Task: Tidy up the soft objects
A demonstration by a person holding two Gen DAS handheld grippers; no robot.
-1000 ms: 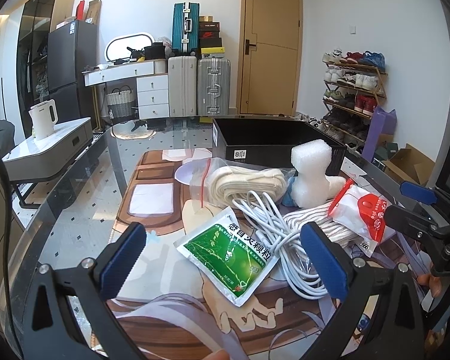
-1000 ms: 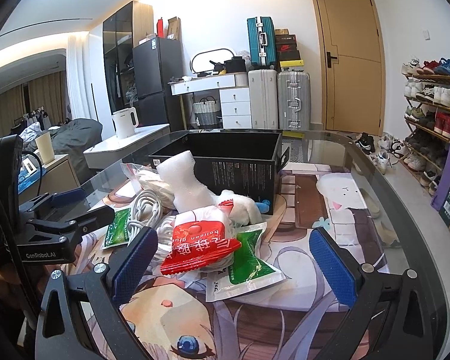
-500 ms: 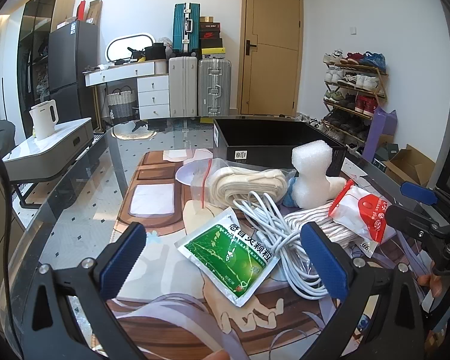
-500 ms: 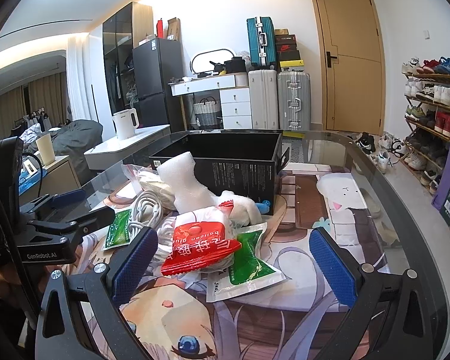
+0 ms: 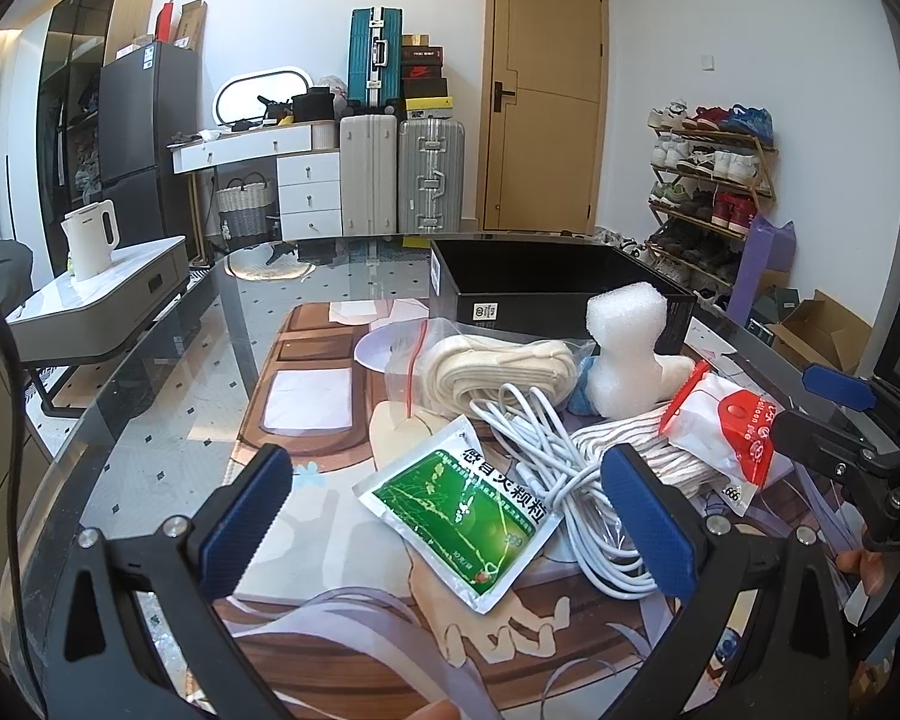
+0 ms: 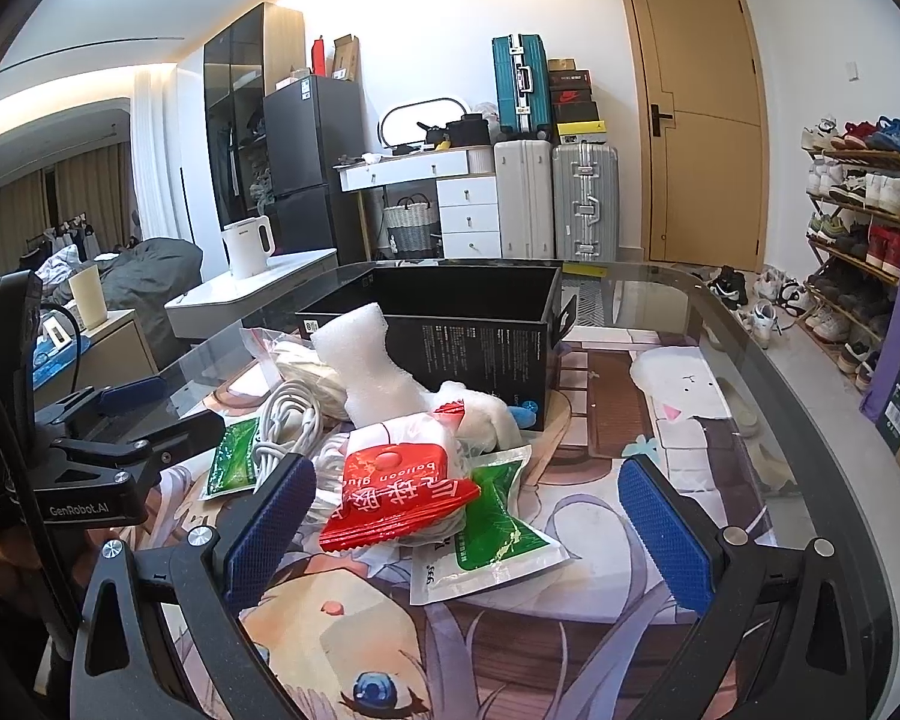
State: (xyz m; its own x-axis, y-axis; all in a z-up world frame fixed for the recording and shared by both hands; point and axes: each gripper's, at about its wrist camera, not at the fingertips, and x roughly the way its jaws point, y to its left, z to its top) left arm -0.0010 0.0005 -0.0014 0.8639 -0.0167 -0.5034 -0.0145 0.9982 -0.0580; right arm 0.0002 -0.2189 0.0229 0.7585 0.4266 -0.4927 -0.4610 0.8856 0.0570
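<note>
Table: glass-topped table (image 6: 768, 420) with a cartoon-print mat under the glass carried a heap of soft things near its middle.
Box: black open-topped box (image 6: 480, 342) stood at the far side of the heap, touching it; nothing showed above its rim.
Foam: white foam block (image 5: 627, 348) stood upright against the box's front wall.
Cable: coiled white cable (image 5: 561, 468) lay in the heap's middle, beside a bundle of white cord (image 5: 642, 450).
Packets: green sachet (image 5: 459, 510) lay flat at the near left edge, partly over the cable; red-and-white balloon-glue packet (image 6: 396, 492) sat on top of the heap, over a second green sachet (image 6: 498, 534).
Bag: clear zip bag of cream cloth (image 5: 492, 369) lay behind the cable, just in front of the box.
Left gripper (image 5: 450, 525): jaws spread wide, holding nothing, poised low over the green sachet.
Right gripper (image 6: 468, 531): jaws spread wide, holding nothing, facing the balloon-glue packet.
</note>
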